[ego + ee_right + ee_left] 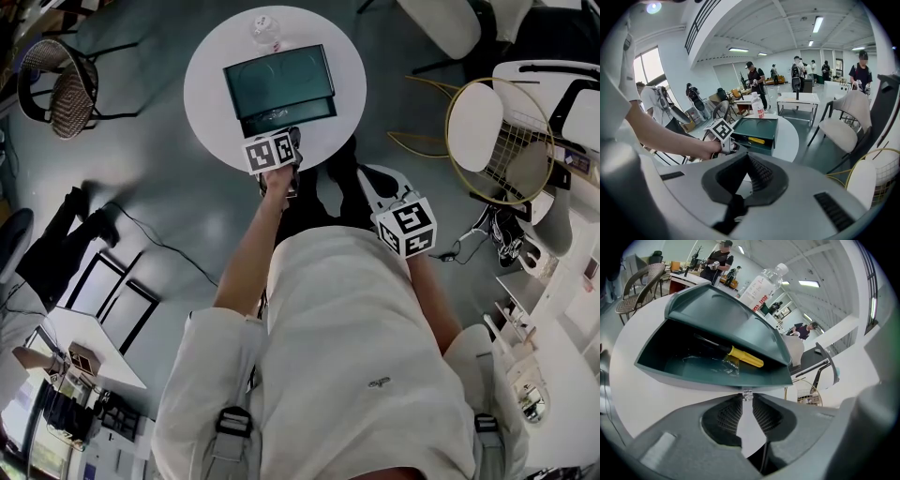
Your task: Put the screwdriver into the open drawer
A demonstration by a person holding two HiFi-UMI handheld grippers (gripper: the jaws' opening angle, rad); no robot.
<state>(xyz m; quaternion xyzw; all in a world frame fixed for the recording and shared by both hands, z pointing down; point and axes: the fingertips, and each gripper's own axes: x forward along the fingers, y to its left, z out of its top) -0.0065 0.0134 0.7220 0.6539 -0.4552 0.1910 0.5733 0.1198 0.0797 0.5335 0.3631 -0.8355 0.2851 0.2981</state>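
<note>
The screwdriver lies inside the open drawer; my left gripper pinches the small clear knob on the drawer front.

In the left gripper view I see the yellow handle at centre, and the dark shaft goes to the upper left under the overhanging top of the green box; a clear bottle stands just behind the box, at top centre; in the head view the round white table is at top middle, a wicker chair at upper left, a white chair at right; my right gripper is apart from the table, its jaws pressed together and empty.
</note>
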